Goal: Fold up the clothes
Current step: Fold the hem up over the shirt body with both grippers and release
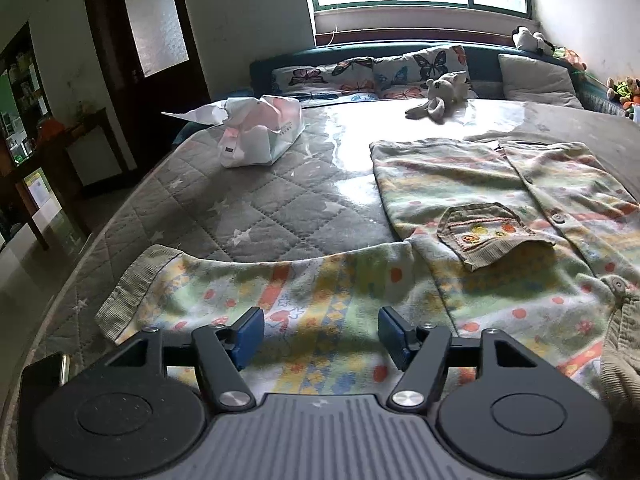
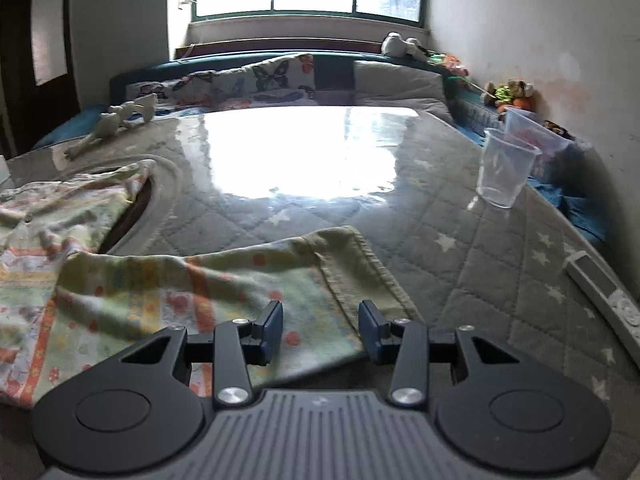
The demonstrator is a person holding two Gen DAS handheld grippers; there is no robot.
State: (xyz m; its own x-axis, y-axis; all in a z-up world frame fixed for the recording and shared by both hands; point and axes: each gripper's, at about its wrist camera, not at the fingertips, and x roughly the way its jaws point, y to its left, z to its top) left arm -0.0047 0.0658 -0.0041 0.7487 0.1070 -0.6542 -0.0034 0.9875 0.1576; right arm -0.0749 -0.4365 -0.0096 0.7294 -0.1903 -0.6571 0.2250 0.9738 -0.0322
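A small patterned pastel shirt with buttons and a corduroy pocket lies spread flat on the grey quilted bed. Its left sleeve stretches out in the left wrist view. My left gripper is open, its blue pads just above the sleeve near the shoulder. In the right wrist view the other sleeve lies out with its corduroy cuff to the right. My right gripper is open, hovering over that sleeve near the cuff, holding nothing.
A white paper bag and a plush toy lie farther up the bed. Butterfly pillows line the headboard. A clear plastic cup and a remote sit at the right. A dark phone lies at the left edge.
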